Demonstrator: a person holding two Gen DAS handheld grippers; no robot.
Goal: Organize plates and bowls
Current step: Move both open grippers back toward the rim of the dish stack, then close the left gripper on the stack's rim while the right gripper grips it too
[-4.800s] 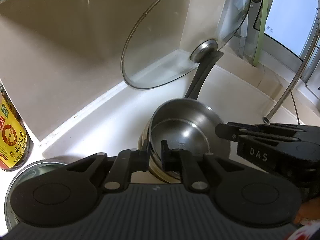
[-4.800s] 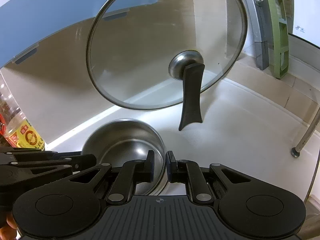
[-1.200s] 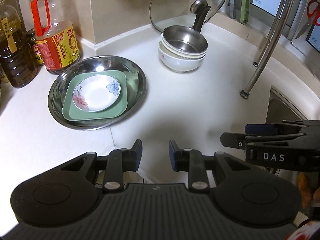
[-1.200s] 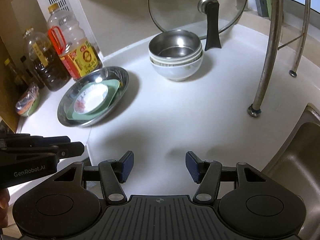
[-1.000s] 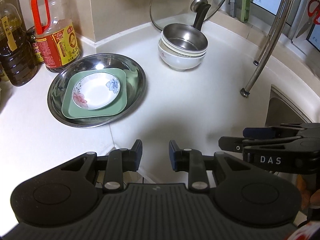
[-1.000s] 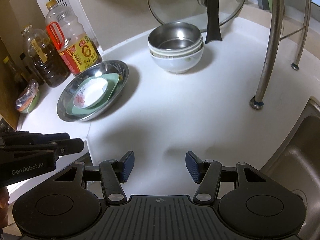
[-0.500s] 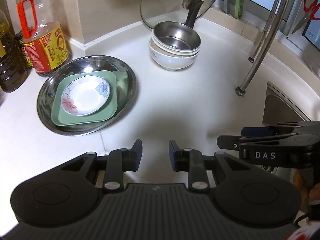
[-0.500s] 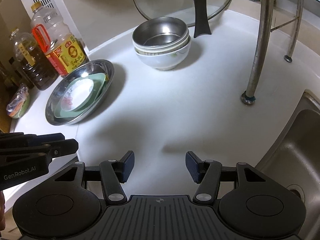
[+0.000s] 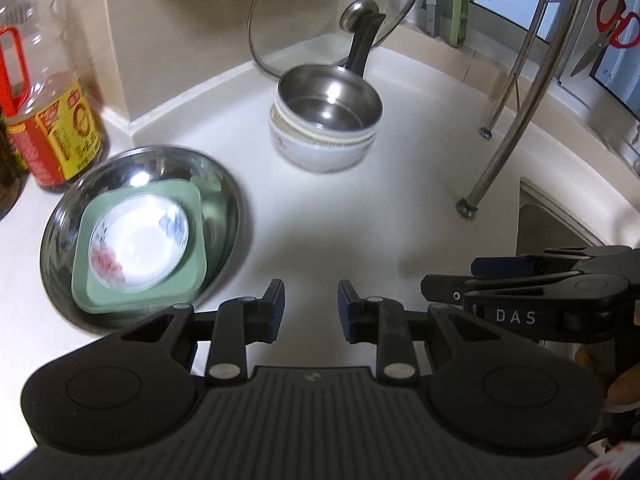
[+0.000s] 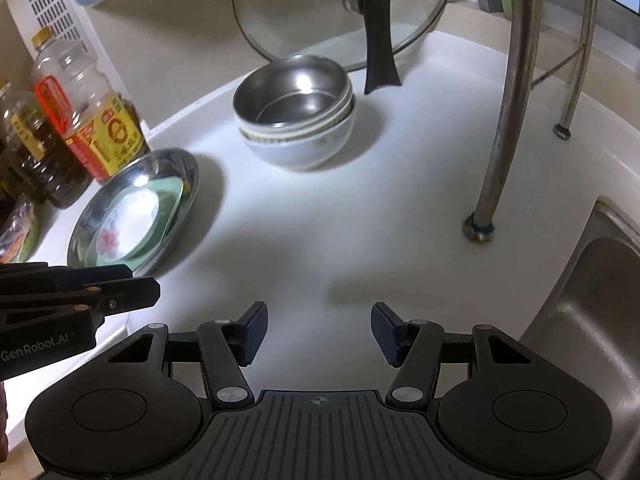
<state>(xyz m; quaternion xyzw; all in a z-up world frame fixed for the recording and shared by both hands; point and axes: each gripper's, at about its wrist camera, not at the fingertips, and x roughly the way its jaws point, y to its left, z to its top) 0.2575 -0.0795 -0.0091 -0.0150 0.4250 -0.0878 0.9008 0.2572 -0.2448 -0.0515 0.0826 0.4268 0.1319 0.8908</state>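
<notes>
Steel bowl (image 9: 329,98) now stacked | floral dish (image 9: 138,238) in green plate (image 9: 188,280)

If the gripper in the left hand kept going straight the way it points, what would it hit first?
Probably the bare white countertop. The left gripper is empty and angled downward; the bowl stack lies farther along, though depth is unclear.

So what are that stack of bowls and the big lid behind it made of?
Top bowl: looks like polished stainless steel, with mirror glints. Bowls under it: glossy white with faint patterns, probably ceramic, possibly melamine. Lid: clear glass, the wall showing through it, with a metal rim and knob and a matte black handle, likely plastic.
</notes>
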